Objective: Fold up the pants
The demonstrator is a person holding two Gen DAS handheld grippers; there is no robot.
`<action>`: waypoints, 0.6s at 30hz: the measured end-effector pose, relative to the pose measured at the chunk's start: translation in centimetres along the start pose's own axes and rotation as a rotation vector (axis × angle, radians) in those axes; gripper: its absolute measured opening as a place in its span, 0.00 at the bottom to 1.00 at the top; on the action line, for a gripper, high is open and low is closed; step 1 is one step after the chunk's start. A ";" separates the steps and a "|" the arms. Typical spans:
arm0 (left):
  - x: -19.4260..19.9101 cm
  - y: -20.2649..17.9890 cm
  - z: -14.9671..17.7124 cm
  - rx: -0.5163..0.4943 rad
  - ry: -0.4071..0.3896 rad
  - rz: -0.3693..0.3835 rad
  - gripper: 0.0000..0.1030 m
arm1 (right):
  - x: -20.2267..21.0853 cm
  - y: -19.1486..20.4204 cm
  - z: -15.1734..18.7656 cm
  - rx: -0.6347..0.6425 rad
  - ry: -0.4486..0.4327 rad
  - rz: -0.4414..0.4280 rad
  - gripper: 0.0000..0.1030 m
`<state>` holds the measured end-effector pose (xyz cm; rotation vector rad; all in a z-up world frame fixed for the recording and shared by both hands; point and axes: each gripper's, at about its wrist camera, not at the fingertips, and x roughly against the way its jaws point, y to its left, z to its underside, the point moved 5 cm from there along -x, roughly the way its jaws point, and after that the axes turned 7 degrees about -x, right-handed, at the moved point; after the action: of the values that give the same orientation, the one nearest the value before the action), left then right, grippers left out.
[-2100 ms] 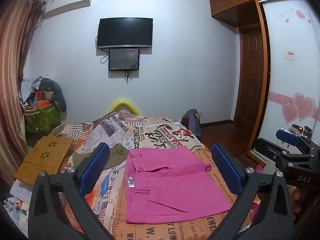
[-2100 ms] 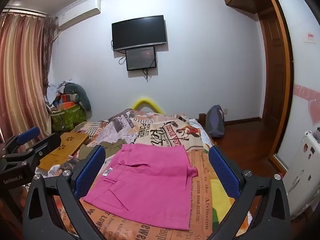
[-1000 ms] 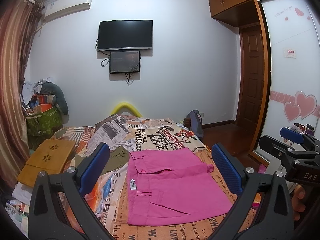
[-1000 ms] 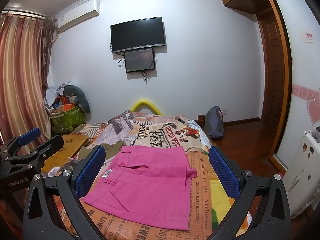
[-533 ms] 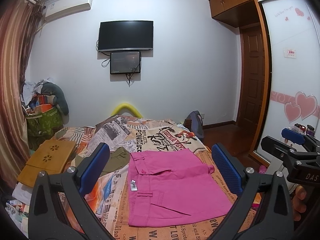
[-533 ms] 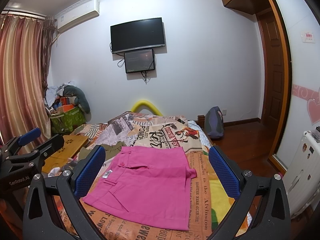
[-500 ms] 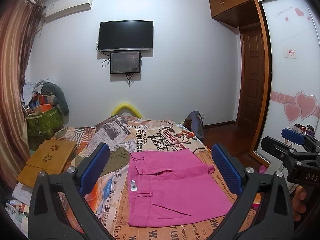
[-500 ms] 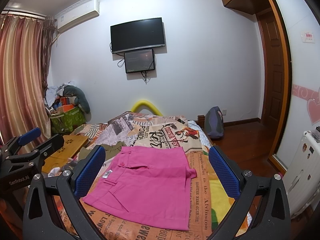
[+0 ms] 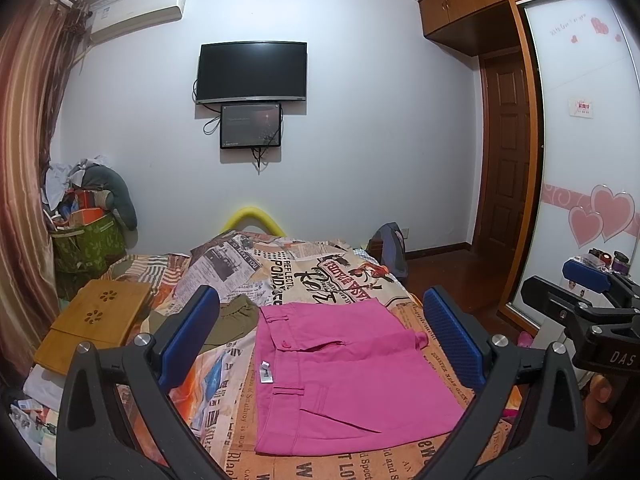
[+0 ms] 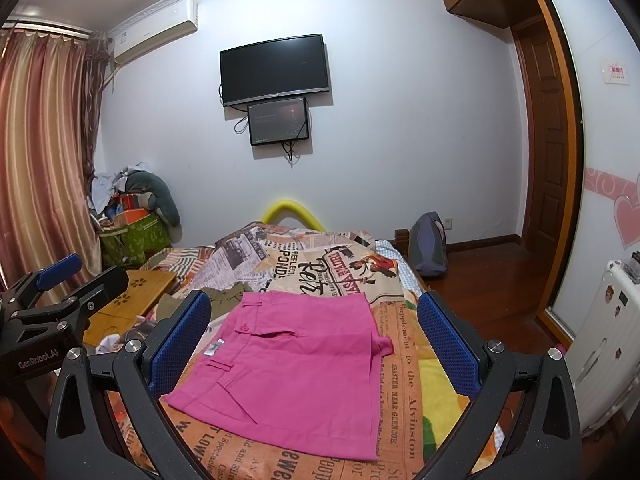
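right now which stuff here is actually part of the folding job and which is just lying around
Part of the job:
- pink pants, lying flat and folded on the bed
- left gripper, open
- right gripper, open

Just lying about:
- olive garment beside the pants
- wooden lap desk
- backpack on the floor
- green basket piled with clutter

Both views are evenly lit by soft indoor light from overhead, shadows faint. Fisheye distortion bows the room, and black vignetting fills the corners, heaviest at 1 and 7 o'clock. Focus is sharp throughout.
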<state>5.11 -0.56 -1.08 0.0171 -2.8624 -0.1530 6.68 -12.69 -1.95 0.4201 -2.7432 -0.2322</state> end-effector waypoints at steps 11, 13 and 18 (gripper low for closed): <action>-0.1 0.1 -0.1 -0.007 -0.005 0.000 1.00 | 0.0 0.0 0.2 -0.001 0.000 -0.001 1.00; -0.1 0.1 -0.1 -0.007 -0.006 0.000 1.00 | 0.0 0.0 0.0 -0.001 0.000 -0.001 1.00; -0.1 0.1 -0.2 -0.009 -0.008 0.000 1.00 | 0.0 0.0 0.2 -0.001 0.000 -0.001 1.00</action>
<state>5.25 -0.51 -0.91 0.0148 -2.8694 -0.1658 6.60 -12.69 -2.15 0.4208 -2.7430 -0.2337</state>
